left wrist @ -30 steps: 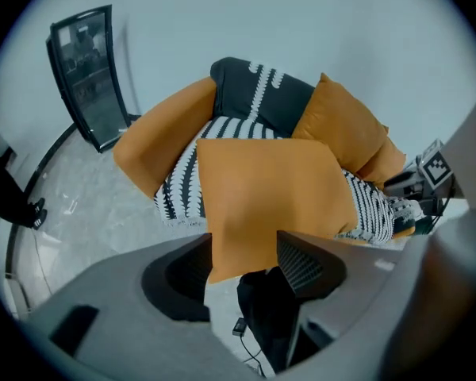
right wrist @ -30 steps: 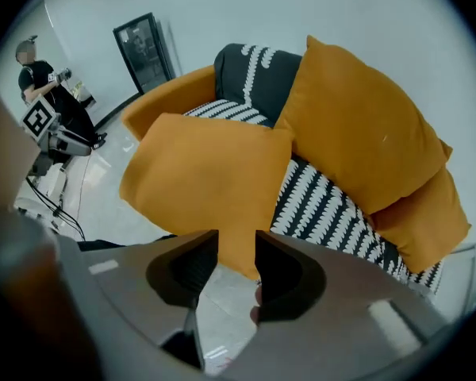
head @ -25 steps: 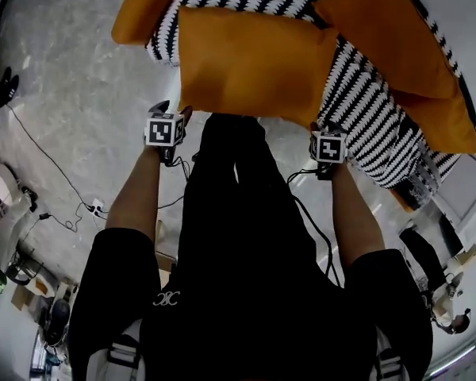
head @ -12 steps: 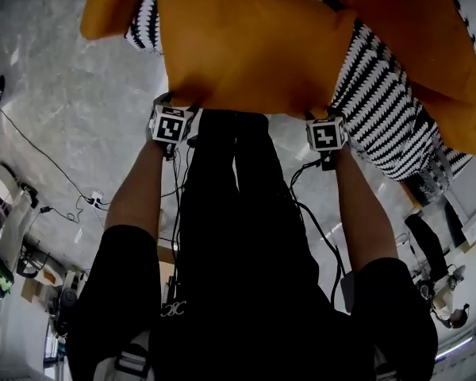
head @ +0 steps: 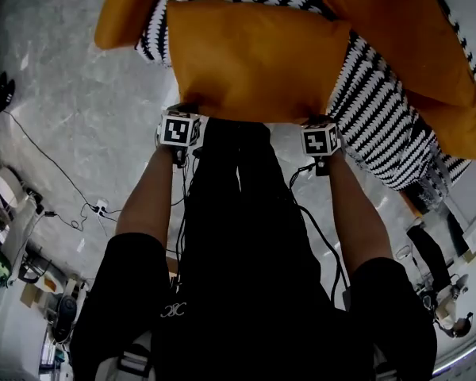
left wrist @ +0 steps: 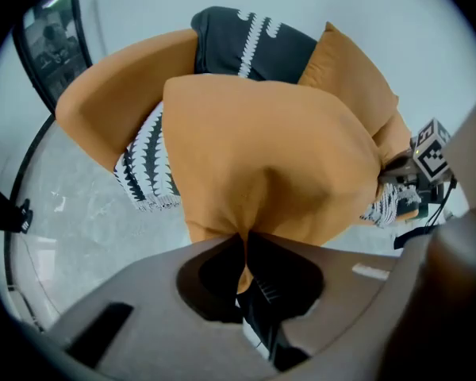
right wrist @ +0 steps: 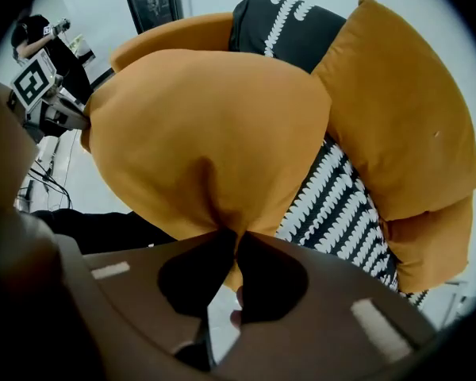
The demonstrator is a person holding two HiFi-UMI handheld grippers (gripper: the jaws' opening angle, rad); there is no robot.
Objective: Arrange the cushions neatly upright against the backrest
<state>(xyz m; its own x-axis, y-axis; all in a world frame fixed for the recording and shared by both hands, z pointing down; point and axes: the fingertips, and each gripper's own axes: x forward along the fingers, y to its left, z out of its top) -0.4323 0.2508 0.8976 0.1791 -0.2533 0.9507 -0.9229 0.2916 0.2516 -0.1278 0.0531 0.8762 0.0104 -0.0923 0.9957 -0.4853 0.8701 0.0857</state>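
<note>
Cushion (head: 254,58) w/ long axis L-R

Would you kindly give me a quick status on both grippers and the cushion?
Left gripper and right gripper just closed, each pinching the front cushion's near edge. Not yet upright against backrest. Behind it, a second cushion at right.

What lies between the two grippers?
The near edge of the front orange cushion, seen in the head view; the left gripper and right gripper have just closed their jaws on it.
</note>
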